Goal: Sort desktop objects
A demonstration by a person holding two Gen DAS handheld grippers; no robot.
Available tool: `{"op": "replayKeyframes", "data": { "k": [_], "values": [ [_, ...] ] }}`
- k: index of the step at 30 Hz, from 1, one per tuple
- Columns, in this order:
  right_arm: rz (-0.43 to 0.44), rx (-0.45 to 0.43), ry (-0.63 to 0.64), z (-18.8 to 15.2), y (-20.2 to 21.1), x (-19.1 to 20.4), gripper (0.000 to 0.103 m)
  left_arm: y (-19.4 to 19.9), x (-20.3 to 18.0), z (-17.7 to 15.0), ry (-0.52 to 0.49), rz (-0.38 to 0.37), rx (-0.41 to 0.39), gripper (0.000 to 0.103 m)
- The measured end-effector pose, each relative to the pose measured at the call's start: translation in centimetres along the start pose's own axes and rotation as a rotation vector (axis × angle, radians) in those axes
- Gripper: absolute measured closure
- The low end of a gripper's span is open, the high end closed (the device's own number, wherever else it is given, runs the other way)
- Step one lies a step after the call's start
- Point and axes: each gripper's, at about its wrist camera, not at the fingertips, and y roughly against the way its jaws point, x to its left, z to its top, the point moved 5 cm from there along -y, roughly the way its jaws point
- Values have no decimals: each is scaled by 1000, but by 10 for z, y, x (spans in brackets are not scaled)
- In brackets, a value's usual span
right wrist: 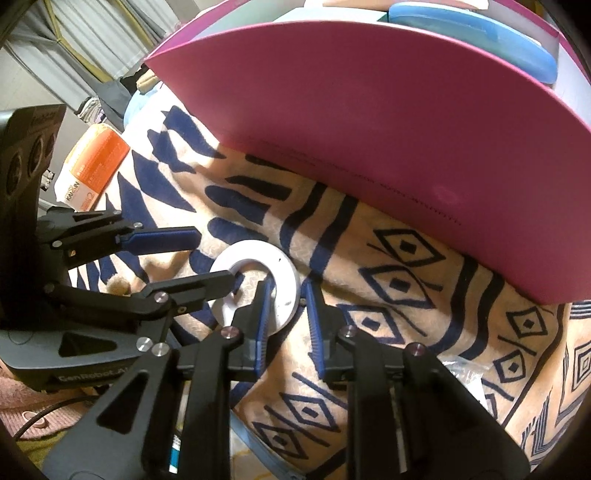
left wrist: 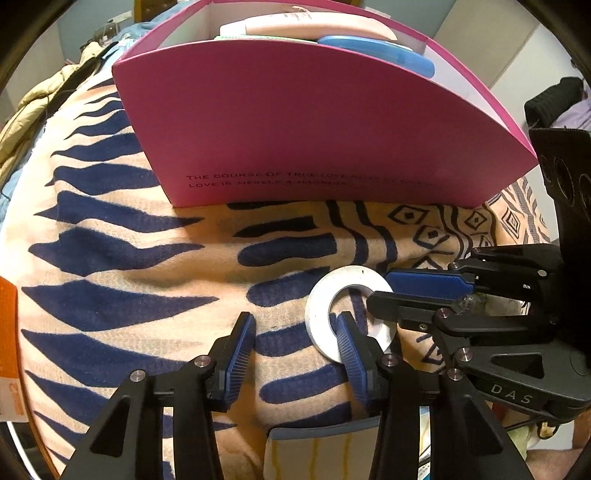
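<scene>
Your white ring (left wrist: 334, 306) lies flat on the patterned cloth (left wrist: 129, 258) over the desk, just in front of the pink box (left wrist: 314, 125), and both tools crowd it. Your left gripper (left wrist: 295, 343) is spread wide, its right finger planted inside the ring's hole with nothing clamped. Your right gripper (right wrist: 286, 314) is also parted, straddling the ring's band (right wrist: 284, 291), one finger in the hole and one outside; I can't tell whether the pads touch it yet. The risks, as I judge them: the two tools sit so close that closing either could knock fingers together; the thin, smooth ring may skid or tip on the soft, wrinkled cloth; and a pinch could catch a fold of fabric and drag the box's footing. The box already holds a blue case (left wrist: 376, 51) and a pale pink item (left wrist: 314, 26), so a dropped ring could bounce off them. Readable writing: "THE COURSE OF TRUE LOVE…" and "LOVE IS MERELY A MADNESS" on the box, "DAS" and "GenRobot" on the tools, and what looks like "KAISIN" on the orange packet (right wrist: 98, 158).
</scene>
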Motion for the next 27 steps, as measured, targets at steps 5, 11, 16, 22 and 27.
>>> {"op": "replayKeyframes", "data": {
  "k": [5, 11, 16, 22, 27],
  "values": [
    [11, -20, -15, 0, 6, 0, 94, -1, 2, 7, 9, -43, 16, 73],
    [26, -19, -49, -4, 11, -5, 97, -5, 10, 17, 20, -58, 33, 73],
    [41, -16, -50, -10, 13, -3, 84, 50, -14, -25, 32, -69, 42, 72],
    [28, -5, -27, -11, 9, 3, 80, 72, -1, -58, 41, -96, 47, 70],
    [0, 6, -9, -8, 2, 6, 79, 82, -12, -78, 41, -100, 52, 72]
  ]
}}
